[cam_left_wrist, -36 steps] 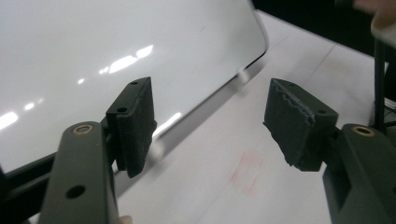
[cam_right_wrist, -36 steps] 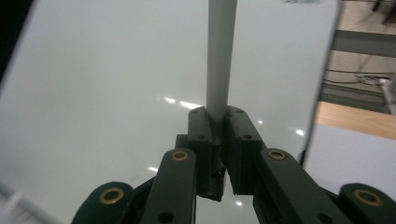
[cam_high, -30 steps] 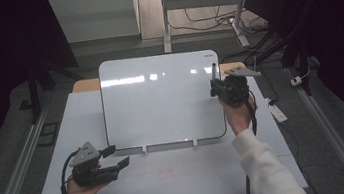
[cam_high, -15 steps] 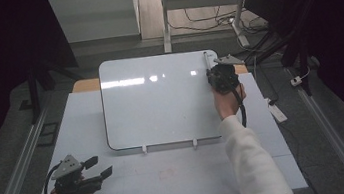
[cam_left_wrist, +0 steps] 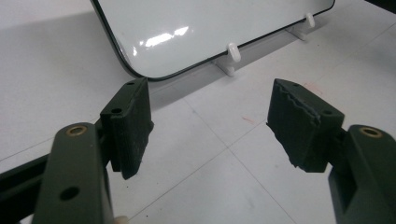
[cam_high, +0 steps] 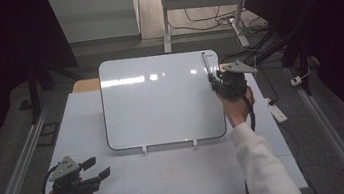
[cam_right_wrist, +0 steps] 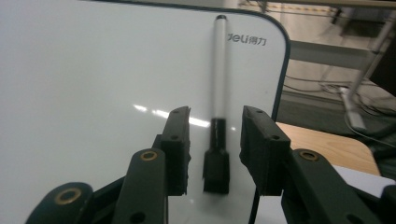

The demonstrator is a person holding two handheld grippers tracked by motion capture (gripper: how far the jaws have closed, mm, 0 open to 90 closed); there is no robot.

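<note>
A white-barrelled marker (cam_right_wrist: 218,70) with a black cap end lies against the whiteboard (cam_high: 160,98) near its top right corner, beside the printed logo. My right gripper (cam_right_wrist: 215,126) is open, and its jaws straddle the marker's black lower end with a gap on each side. From above, that gripper (cam_high: 215,78) sits at the board's right edge with the marker (cam_high: 205,62) poking up past it. My left gripper (cam_high: 96,168) rests open near the table's front left corner. Nothing is between its jaws (cam_left_wrist: 212,126), which point at the board's lower corner (cam_left_wrist: 196,23).
The whiteboard stands propped on two small white feet (cam_left_wrist: 232,51) on a white table (cam_high: 170,178). A power strip (cam_high: 277,111) lies at the table's right edge. Desk legs and cables (cam_high: 210,16) stand on the floor beyond the table.
My right gripper has moved up the board's right edge to close around the marker's lower end. The left gripper has drawn back towards the front left corner.
</note>
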